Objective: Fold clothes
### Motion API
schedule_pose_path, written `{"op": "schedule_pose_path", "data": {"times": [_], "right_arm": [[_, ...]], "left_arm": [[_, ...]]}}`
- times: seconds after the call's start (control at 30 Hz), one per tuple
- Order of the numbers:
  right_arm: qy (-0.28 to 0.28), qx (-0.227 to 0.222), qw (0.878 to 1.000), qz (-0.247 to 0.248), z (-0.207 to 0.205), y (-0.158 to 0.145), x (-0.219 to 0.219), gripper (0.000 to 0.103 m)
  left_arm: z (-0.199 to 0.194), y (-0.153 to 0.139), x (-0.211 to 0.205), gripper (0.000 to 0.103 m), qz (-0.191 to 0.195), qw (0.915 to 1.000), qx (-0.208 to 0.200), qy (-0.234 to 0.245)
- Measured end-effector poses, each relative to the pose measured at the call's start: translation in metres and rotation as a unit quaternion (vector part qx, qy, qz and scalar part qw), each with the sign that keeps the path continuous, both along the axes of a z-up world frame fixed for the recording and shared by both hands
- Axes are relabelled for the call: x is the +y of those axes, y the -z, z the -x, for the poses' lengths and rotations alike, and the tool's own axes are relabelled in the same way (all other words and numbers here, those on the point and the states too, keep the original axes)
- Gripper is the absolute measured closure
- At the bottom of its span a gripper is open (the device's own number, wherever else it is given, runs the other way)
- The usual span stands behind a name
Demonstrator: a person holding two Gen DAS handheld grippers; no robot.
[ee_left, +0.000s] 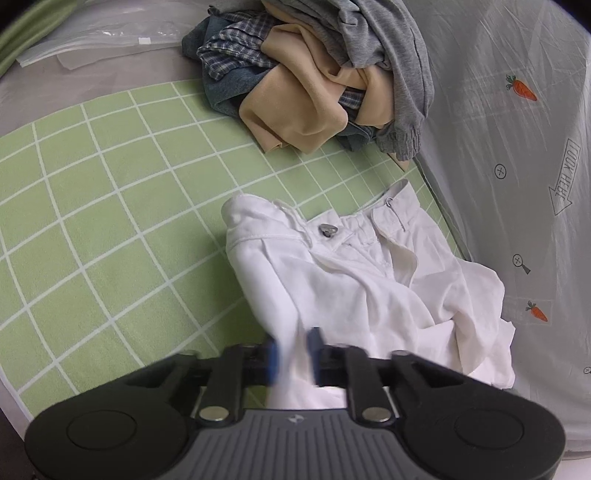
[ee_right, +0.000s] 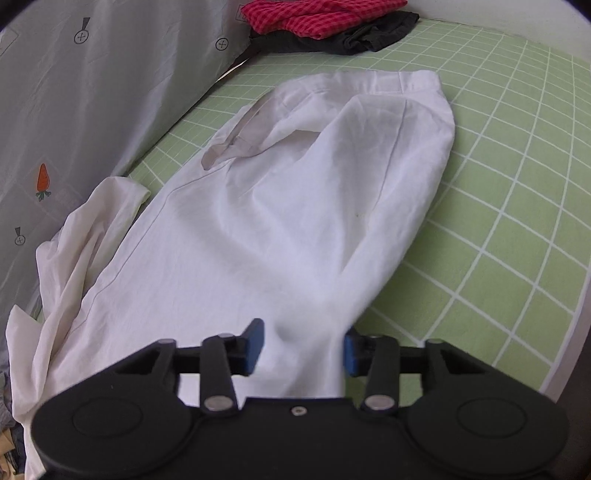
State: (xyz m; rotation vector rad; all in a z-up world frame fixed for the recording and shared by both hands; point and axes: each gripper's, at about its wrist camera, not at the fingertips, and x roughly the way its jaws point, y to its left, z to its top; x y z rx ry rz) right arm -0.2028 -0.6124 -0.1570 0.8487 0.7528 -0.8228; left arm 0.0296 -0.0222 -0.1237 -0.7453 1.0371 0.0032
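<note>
Green sheet with a white grid (ee_left: 110, 206) covers the work surface; grey printed fabric with small carrots and arrow marks (ee_left: 517, 147) rises along one side like a wall. White trousers of thin woven cloth (ee_left: 354, 280) lie on the grid close against that grey fabric, partly crumpled. Left wrist view: waistband with metal button (ee_left: 327, 230) at the far end, fly open, long axis running from waistband back toward the camera. Left gripper (ee_left: 293, 356) has its blue pads (ee_left: 272, 360) close together, white cloth pinched between them. Right wrist view: trousers (ee_right: 258, 221) stretch away lengthwise, waistband again farthest from the camera, a loose fold bunched toward the grey wall. Right gripper (ee_right: 301, 350) stands spread, its blue pads (ee_right: 255, 347) well apart, with trouser cloth passing between them; whether either pad presses the cloth, cannot tell. Beyond the trousers, left view: heap of unfolded clothes, grey, beige, blue check, denim (ee_left: 314, 74). Right view: red checked cloth on dark garment (ee_right: 325, 22) at the far edge of the sheet
</note>
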Motion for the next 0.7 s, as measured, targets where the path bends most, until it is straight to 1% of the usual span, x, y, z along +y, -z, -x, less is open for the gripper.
{"op": "schedule_pose_path", "data": {"times": [0.03, 0.07, 0.23, 0.27, 0.33, 0.43, 0.53, 0.57, 0.6, 0.63, 0.67, 0.7], "right_arm": [[-0.008, 0.010, 1.000, 0.007, 0.000, -0.002, 0.002, 0.090], [-0.013, 0.020, 1.000, 0.015, 0.002, -0.003, 0.004, 0.097], [-0.054, 0.051, 0.997, 0.031, 0.014, -0.005, 0.032, 0.097], [-0.063, 0.056, 0.996, 0.032, 0.016, -0.005, 0.038, 0.097], [-0.082, 0.067, 0.994, 0.036, 0.021, -0.005, 0.051, 0.097], [-0.110, 0.082, 0.990, 0.041, 0.029, -0.005, 0.070, 0.094], [-0.115, 0.087, 0.986, 0.079, 0.028, -0.020, 0.068, 0.081], [-0.116, 0.088, 0.985, 0.092, 0.028, -0.026, 0.067, 0.070], [-0.117, 0.089, 0.984, 0.105, 0.028, -0.031, 0.066, 0.057], [-0.119, 0.091, 0.982, 0.118, 0.028, -0.036, 0.065, 0.053], [-0.117, 0.089, 0.980, 0.137, 0.027, -0.042, 0.061, 0.042], [-0.114, 0.086, 0.977, 0.157, 0.027, -0.047, 0.056, 0.033]], "left_arm": [[-0.001, -0.002, 0.001, 0.099, -0.007, 1.0000, -0.005, 0.003], [0.000, -0.005, 0.003, 0.100, -0.017, 0.9998, -0.009, 0.004], [0.015, -0.009, 0.030, 0.099, -0.058, 0.9982, -0.016, -0.005], [0.018, -0.008, 0.035, 0.099, -0.073, 0.9972, -0.015, -0.004], [0.023, -0.006, 0.043, 0.098, -0.110, 0.9939, -0.010, 0.006], [0.028, -0.001, 0.047, 0.095, -0.136, 0.9905, -0.003, 0.020], [0.031, -0.004, 0.037, 0.082, -0.168, 0.9853, 0.004, 0.030], [0.033, -0.006, 0.032, 0.062, -0.175, 0.9840, 0.003, 0.031], [0.035, -0.010, 0.026, 0.047, -0.181, 0.9830, 0.001, 0.031], [0.037, -0.014, 0.019, 0.046, -0.187, 0.9819, -0.002, 0.030], [0.039, -0.018, 0.011, 0.045, -0.193, 0.9807, -0.007, 0.029], [0.040, -0.022, 0.003, 0.040, -0.199, 0.9795, -0.014, 0.027]]}}
